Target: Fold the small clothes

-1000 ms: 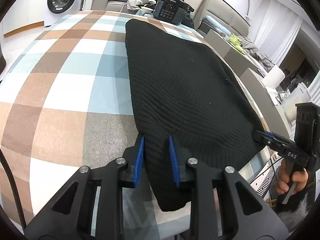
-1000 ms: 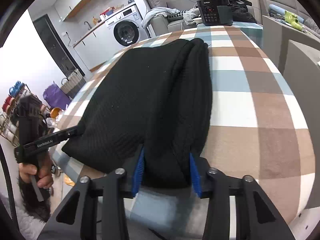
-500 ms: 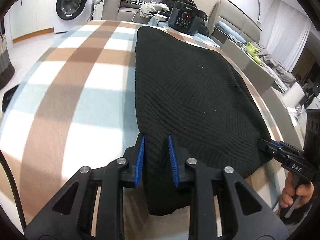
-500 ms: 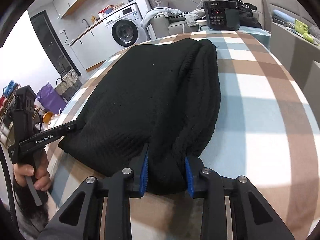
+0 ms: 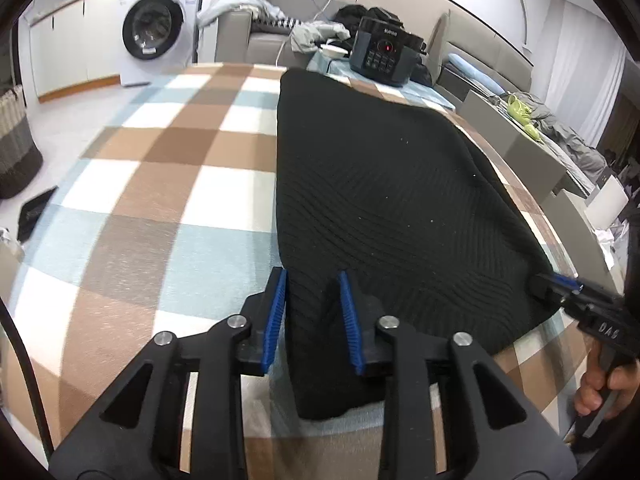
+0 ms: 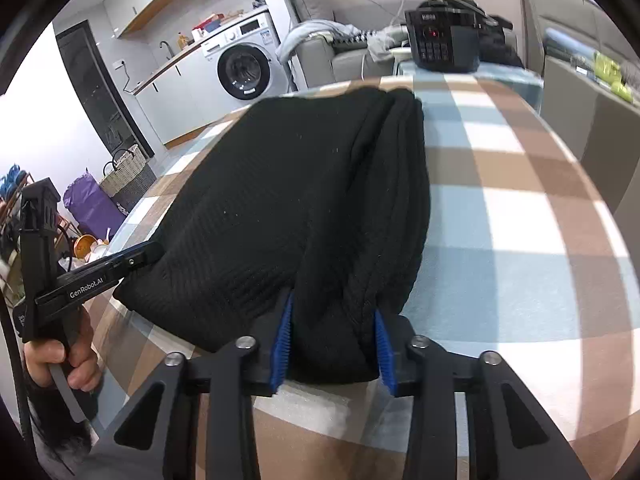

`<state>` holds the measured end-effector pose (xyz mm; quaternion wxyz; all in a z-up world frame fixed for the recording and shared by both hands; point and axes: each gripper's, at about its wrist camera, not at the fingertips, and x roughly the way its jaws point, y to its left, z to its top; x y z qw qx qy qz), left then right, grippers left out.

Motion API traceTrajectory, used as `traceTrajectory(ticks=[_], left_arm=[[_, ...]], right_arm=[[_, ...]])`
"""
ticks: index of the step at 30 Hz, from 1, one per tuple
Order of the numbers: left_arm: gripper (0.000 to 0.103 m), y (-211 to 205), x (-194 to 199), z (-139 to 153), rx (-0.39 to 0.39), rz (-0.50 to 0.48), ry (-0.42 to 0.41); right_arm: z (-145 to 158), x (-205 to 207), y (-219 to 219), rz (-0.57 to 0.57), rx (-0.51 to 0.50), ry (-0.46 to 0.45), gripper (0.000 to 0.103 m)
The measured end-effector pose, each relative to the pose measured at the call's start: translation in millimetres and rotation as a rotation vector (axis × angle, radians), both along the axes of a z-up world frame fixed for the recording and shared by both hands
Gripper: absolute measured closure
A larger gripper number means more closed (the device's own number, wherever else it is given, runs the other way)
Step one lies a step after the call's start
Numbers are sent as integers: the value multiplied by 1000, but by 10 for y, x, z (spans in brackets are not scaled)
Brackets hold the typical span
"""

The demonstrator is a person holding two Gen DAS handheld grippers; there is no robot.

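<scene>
1. The table [image 5: 168, 184] carries a checked cloth in brown, blue and white. It fills most of both views.
2. The black knit [image 5: 384, 208] lies along the table, already folded into a long band. The far end reaches toward the cooker [image 5: 384, 54]; the near end is at the table edge, by the grippers.
3. The left gripper [image 5: 314, 316] stands at the near left corner of the knit. Its jaws have just been opening. The fabric is still between the blue pads [image 5: 276, 316], but in the left wrist view a thin gap seems to show beside it, so I judge the grip is released, or almost.
4. The right gripper [image 6: 332, 344] stands at the near right corner, where the folded edge is thick. Its jaws have also just been opening, with a fat roll of knit between them. I cannot tell surely whether the pads still press on it.
5. The step, as I judge it: the near end was laid down and the corners are being let go.
6. The next move calls for drawing both grippers back without dragging the fabric, then taking the near end again and bringing it over toward the far end.
</scene>
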<state>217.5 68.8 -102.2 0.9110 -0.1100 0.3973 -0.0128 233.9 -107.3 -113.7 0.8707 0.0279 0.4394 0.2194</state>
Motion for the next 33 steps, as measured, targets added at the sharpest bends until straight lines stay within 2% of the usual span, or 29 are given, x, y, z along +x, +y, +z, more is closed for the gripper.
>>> traceTrajectory(ticks=[1, 2, 3, 4, 5, 6, 8, 9, 13, 15, 16, 22, 33], left_arm=[[69, -10, -43, 26, 11, 3, -8], [58, -19, -92, 66, 25, 10, -19], [50, -20, -142, 102, 33, 18, -33], [47, -24, -206, 151, 43, 28, -53], [42, -29, -260, 184, 53, 32, -63], [32, -41, -309, 219, 71, 36, -70], [21, -72, -405, 277, 106, 40, -88], [19, -84, -456, 302, 119, 38, -100], [13, -128, -620, 367, 135, 38, -139], [3, -140, -680, 394, 137, 39, -167], [1, -147, -715, 409, 141, 37, -187], [1, -138, -853, 466, 143, 46, -268], [1, -136, -862, 401, 159, 53, -294]], right_arm=[[26, -11, -20, 4, 3, -17, 58], [71, -39, -44, 12, 4, -38, 52], [98, -58, -63, 17, 4, -53, 42], [145, -90, -84, 22, 2, -77, 36], [181, -107, -98, 29, -2, -93, 23], [238, -145, -118, 42, -7, -119, 14], [328, -195, -147, 56, -7, -167, 6], [369, -216, -169, 61, -3, -190, 0], [470, -324, -244, 72, 26, -245, 0], [469, -357, -273, 66, 40, -259, 0], [462, -380, -288, 66, 47, -269, 0], [404, -455, -281, 80, 44, -328, 0], [310, -431, -313, 59, 77, -340, 0]])
